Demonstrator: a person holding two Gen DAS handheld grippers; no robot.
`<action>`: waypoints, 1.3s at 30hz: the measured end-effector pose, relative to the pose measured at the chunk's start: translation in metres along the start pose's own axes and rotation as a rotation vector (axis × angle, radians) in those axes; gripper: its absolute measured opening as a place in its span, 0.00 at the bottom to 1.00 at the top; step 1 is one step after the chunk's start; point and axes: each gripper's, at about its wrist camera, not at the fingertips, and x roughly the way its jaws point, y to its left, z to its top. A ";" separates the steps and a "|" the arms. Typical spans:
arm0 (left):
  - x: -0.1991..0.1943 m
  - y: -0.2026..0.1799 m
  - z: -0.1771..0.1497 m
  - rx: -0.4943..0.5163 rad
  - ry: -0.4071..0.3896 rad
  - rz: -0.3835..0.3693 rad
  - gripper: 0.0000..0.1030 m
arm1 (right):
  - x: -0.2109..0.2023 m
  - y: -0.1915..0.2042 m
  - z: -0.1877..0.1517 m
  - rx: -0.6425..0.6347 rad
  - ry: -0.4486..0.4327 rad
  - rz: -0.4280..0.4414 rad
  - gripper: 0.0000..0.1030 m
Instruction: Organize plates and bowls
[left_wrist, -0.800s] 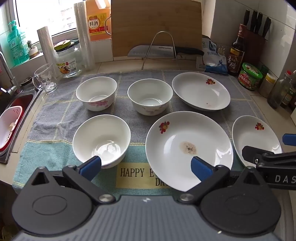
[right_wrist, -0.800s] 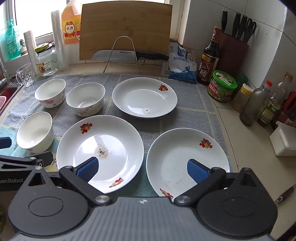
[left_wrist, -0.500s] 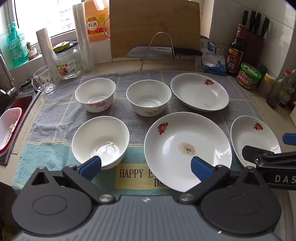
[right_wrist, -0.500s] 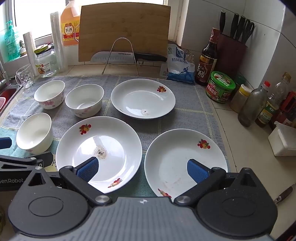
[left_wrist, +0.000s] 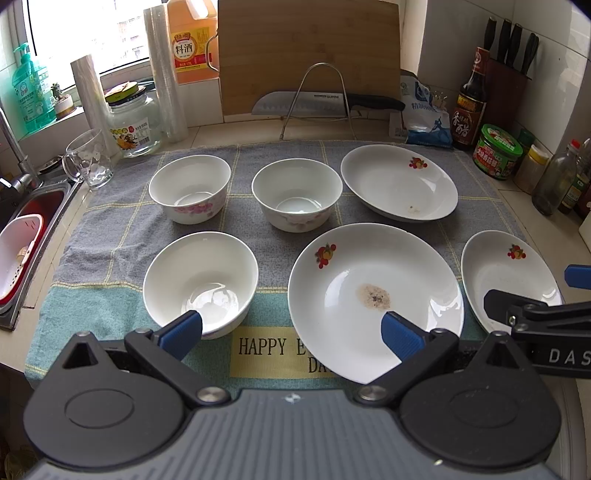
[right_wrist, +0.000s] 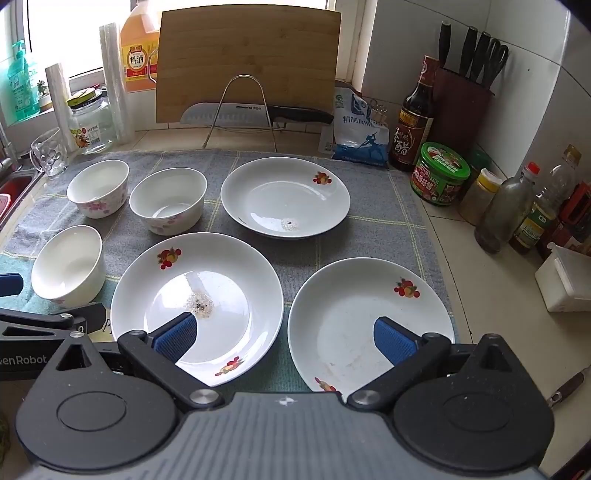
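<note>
Three white round plates with fruit prints (right_wrist: 195, 288) and three white bowls (left_wrist: 201, 280) sit apart on the grey towel (left_wrist: 243, 229) along the bench's front edge, ready for stacking; both pairs of jaws are wide and empty

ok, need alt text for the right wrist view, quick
Three white plates with fruit prints and three white bowls sit apart on a grey checked towel on a kitchen counter. The right tongs hang open and empty above the two nearest plates. A cutting board, knife and bottles line the back.
</note>
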 end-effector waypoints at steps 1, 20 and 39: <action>0.000 0.000 0.000 0.000 0.001 0.000 0.99 | 0.000 0.000 0.001 -0.001 0.001 -0.001 1.00; 0.002 0.000 0.002 0.002 0.006 0.000 0.99 | 0.001 0.000 0.003 0.000 0.002 -0.004 1.00; 0.003 0.001 0.004 -0.001 0.009 -0.001 0.99 | 0.002 -0.001 0.006 -0.001 0.000 -0.005 1.00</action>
